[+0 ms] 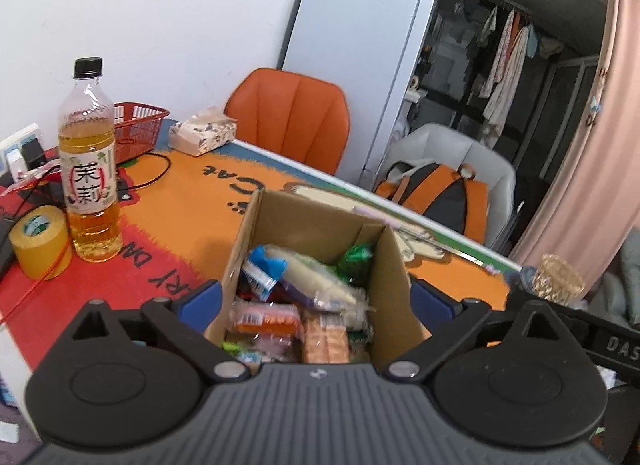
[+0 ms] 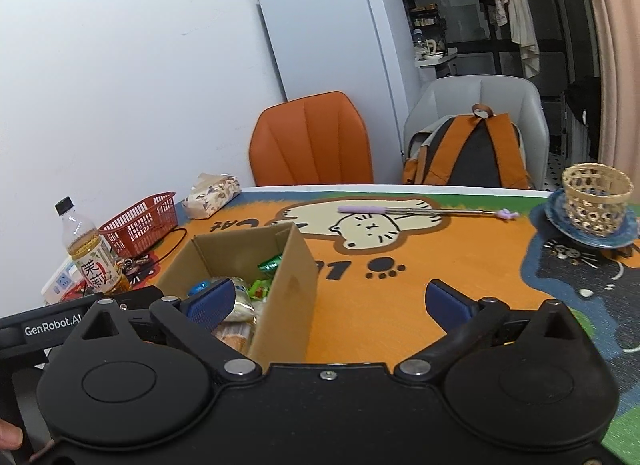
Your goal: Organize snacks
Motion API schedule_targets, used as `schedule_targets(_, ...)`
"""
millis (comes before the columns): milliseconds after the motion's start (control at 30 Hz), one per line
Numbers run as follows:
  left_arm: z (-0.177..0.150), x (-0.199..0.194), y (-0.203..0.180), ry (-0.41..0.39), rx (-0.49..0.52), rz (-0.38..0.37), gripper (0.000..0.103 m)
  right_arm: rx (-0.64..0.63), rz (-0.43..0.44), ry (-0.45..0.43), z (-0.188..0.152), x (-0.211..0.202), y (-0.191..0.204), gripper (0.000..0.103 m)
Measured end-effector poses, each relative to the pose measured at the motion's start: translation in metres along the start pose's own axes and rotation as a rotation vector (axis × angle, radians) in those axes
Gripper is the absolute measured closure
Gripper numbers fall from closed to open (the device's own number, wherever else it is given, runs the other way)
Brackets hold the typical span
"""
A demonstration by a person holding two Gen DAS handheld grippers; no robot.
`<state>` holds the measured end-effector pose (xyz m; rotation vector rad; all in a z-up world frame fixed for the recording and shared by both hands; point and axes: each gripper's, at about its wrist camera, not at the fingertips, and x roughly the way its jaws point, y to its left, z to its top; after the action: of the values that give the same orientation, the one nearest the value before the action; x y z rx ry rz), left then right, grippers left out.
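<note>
An open cardboard box (image 1: 276, 225) stands on the orange cat-print mat (image 1: 180, 201), filled with several wrapped snacks (image 1: 304, 285). My left gripper (image 1: 318, 301) is open, with its blue pads on either side of the box's near end; I cannot tell whether they touch the walls. In the right wrist view, the box (image 2: 288, 285) sits at the lower left with green and pale snack packets (image 2: 260, 289) showing inside. My right gripper (image 2: 330, 301) is open and straddles the box's right wall, with one finger over the snacks and the other over the bare mat (image 2: 380, 305).
A tea bottle (image 1: 90, 169), a yellow tape roll (image 1: 40, 241), a red basket (image 1: 136, 129) and a tissue pack (image 1: 202, 133) stand left of the box. A woven basket on a blue plate (image 2: 596, 201) and a purple-handled stick (image 2: 424, 211) lie far right. Chairs stand behind the table.
</note>
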<state>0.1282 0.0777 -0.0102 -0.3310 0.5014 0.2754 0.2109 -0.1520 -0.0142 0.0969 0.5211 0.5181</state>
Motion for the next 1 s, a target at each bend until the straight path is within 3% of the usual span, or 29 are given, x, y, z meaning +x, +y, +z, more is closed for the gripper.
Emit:
schedule_targets(567,-0.003,-0.037,-0.025,0.007,0.057,-0.028,0.0,0.007,-0.044,-0.057,-0.004,-0.054,-0.018,0.0)
schedule_targets(1000,-0.007,-0.081,-0.036,-0.017,0.098,-0.021,0.0,-0.095,-0.015,-0.074,-0.006,-0.103,-0.005,0.0)
